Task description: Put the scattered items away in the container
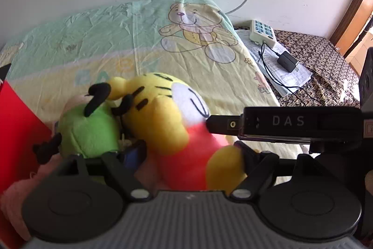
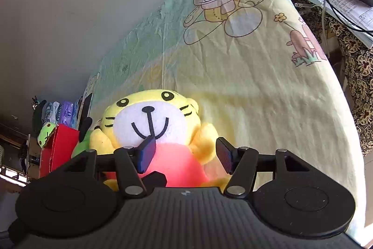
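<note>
A yellow tiger plush (image 1: 163,123) in a red shirt lies against a green plush (image 1: 88,130), right beside the red box (image 1: 18,127). My left gripper (image 1: 188,153) has the tiger's red body between its fingers, and both pads press into it. From the right, a finger (image 1: 223,124) of my right gripper touches the tiger's chest. In the right wrist view the tiger (image 2: 149,123) faces me. My right gripper (image 2: 186,155) stands open in front of its belly, pads apart. The red box (image 2: 63,144) stands to the tiger's left.
A pink plush (image 1: 16,202) lies low at the left by the box. The bed sheet (image 1: 116,39) with a bear print runs back to the wall. On the side table at the right lie a power strip (image 1: 262,33), a black charger (image 1: 288,61) and papers.
</note>
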Tool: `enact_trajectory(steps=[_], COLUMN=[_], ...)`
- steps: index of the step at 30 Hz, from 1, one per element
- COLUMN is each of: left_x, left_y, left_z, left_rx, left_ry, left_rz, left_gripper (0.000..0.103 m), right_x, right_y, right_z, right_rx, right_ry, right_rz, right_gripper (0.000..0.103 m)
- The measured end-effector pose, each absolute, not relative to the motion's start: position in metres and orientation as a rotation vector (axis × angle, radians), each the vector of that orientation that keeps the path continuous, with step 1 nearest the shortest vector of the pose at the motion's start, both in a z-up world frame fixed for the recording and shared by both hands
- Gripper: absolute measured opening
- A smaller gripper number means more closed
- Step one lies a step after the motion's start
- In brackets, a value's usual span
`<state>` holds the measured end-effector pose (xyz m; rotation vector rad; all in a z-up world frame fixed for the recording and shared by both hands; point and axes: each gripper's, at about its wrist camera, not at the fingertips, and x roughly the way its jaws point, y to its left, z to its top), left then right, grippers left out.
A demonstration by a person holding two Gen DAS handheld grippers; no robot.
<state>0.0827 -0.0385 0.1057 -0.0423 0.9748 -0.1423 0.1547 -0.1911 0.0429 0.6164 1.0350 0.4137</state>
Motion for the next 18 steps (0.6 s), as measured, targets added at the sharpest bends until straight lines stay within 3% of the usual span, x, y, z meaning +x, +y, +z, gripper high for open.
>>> enact_trajectory(steps=[6, 9, 15, 18], left_x=[0.068, 0.074, 0.088, 0.081], left_y=[-0.031, -0.032, -0.038, -0.042], left_z=[0.114, 0.109, 0.093, 0.094], left_rx=[0.028, 0.049, 0.068, 0.083], left_ry=[0.976, 0.976, 0.976, 0.973], left_rz=[-0.109, -0.103, -0.151, -0.209], left_gripper=[0.08, 0.08, 0.077, 0.077], right_x=[0.167, 0.166, 0.152, 0.133], right_y=[-0.191, -0.191, -0.201, -0.205], right_z=[0.026, 0.022, 0.038, 0.05], right_rx=[0.694, 0.741, 0.736, 0.697], right_ry=[1.076, 1.083, 1.076, 1.082], right_rz=[0.474, 0.502, 0.566, 0.598], right_gripper=[0.074, 0.073, 0.049, 0.024])
